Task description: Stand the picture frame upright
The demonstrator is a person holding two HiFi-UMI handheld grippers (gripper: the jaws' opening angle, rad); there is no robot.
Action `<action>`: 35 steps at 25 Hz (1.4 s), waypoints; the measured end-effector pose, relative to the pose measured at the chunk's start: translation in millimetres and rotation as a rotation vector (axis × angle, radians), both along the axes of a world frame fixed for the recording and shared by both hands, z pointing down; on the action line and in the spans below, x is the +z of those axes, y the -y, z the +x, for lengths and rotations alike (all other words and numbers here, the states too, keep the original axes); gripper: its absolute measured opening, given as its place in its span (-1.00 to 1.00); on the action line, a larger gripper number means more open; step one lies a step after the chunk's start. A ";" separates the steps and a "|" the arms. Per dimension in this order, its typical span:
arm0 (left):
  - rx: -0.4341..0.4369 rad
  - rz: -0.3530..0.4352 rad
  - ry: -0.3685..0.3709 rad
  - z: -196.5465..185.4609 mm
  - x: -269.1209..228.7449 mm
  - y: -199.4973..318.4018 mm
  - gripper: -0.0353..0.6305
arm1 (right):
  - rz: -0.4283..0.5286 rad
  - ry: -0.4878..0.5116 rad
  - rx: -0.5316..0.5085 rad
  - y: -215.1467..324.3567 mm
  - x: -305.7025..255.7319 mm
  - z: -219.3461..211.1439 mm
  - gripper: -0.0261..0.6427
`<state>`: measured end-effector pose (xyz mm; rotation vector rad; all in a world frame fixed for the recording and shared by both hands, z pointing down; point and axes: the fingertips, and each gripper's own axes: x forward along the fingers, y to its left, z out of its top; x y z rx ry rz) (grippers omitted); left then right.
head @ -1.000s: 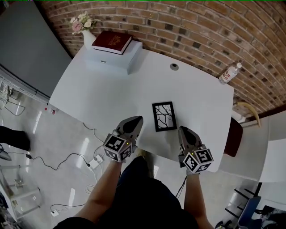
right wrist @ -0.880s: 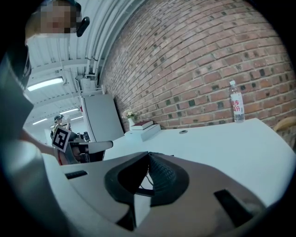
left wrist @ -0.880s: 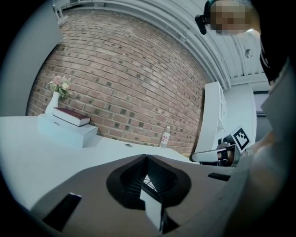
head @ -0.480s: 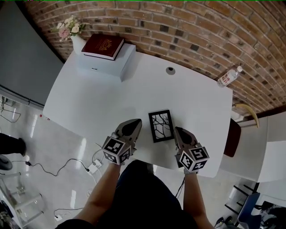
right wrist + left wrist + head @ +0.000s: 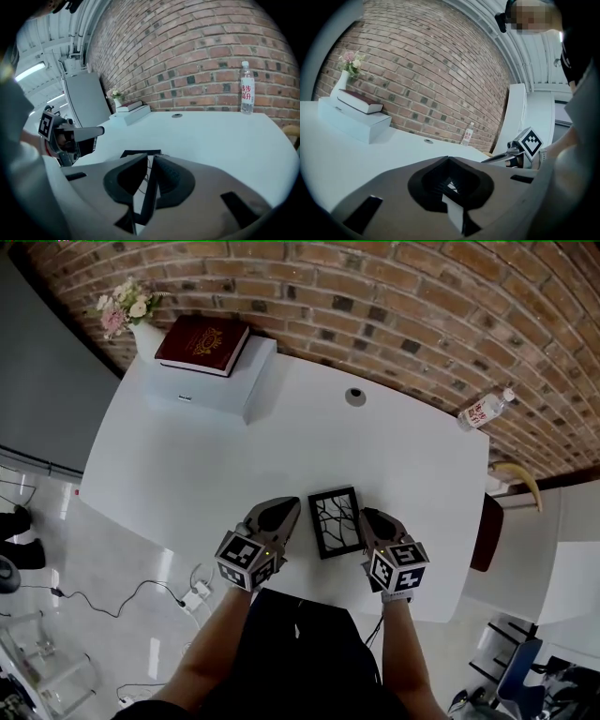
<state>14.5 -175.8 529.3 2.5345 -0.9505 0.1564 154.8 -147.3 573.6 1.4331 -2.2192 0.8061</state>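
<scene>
Lying flat: one picture frame (image 5: 335, 521), face up with a black branching pattern, is seen near the tabletop's front edge, between the two grippers.
Table: one white table (image 5: 234, 446) is set against a brick wall.
Left gripper: one (image 5: 286, 505) is held just left of the frame, apart from it. Its jaws are pressed together with nothing between them, as shown in the left gripper view (image 5: 451, 187).
Right gripper: one (image 5: 368, 515) is held at the frame's right side. Its jaws are opening, and a narrow gap is shown in the right gripper view (image 5: 150, 164). The frame's dark edge (image 5: 140, 153) is seen at the tips and is not pinched by the pads.
Box: one closed white box (image 5: 220, 390) is placed at the back left corner, its contents unseen. One dark red book (image 5: 202, 340) is laid on top.
Vase: one white vase (image 5: 145, 337) is stood behind the box, and pink and white flowers (image 5: 122, 307) are held in it.
Bottle: one clear bottle (image 5: 483, 411) with a red label is stood at the back right corner.
Round cap: one (image 5: 354, 397) is set into the tabletop near the back edge.
</scene>
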 end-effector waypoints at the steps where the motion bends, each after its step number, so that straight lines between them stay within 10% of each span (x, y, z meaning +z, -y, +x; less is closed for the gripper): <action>1: -0.001 -0.006 -0.002 0.7 2.0 1.2 -0.88 | -0.025 -0.009 -0.012 2.1 5.7 -0.9 -0.73; 14: -0.055 -0.062 0.013 3.0 17.5 13.6 -0.88 | -0.234 -0.101 -0.129 17.9 50.5 -8.7 -0.65; 35: 0.045 -0.331 -0.007 43.8 56.3 4.2 -0.25 | 0.008 0.017 -0.050 48.1 3.4 -0.2 -0.71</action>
